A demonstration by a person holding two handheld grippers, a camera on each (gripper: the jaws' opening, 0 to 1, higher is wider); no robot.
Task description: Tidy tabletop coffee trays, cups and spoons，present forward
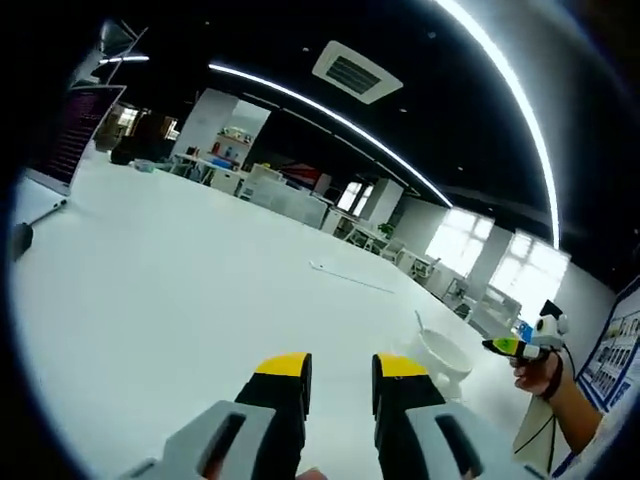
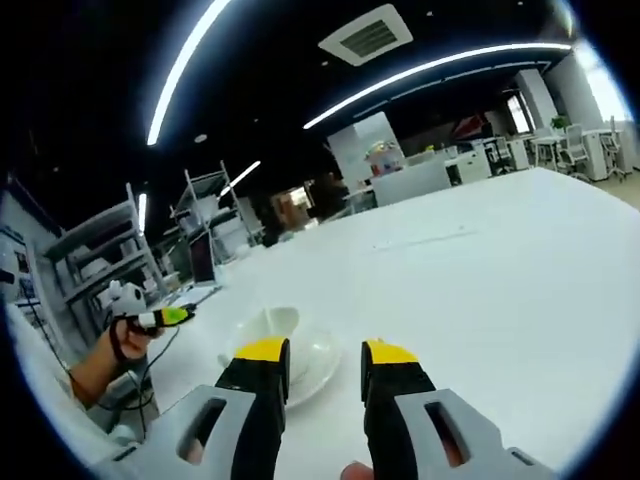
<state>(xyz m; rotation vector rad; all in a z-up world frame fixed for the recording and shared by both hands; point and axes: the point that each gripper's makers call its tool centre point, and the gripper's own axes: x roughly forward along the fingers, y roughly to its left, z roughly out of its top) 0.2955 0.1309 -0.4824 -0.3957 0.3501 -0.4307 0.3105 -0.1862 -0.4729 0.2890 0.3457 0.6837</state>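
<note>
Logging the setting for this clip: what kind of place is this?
Probably an open-plan office or lab: big white table, ceiling air-conditioning vent, grey metal shelving rack, rows of white desks behind.

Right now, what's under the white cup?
The white cup sits on a white saucer on the table. The right gripper covers part of the saucer.

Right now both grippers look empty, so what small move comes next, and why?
Probably ease the right gripper forward and a little left onto the cup on its saucer. Its jaws stand open with nothing between them, and the cup sits just beyond its left jaw tip. The left gripper is also open, with the cup farther off to its right on the table.
</note>
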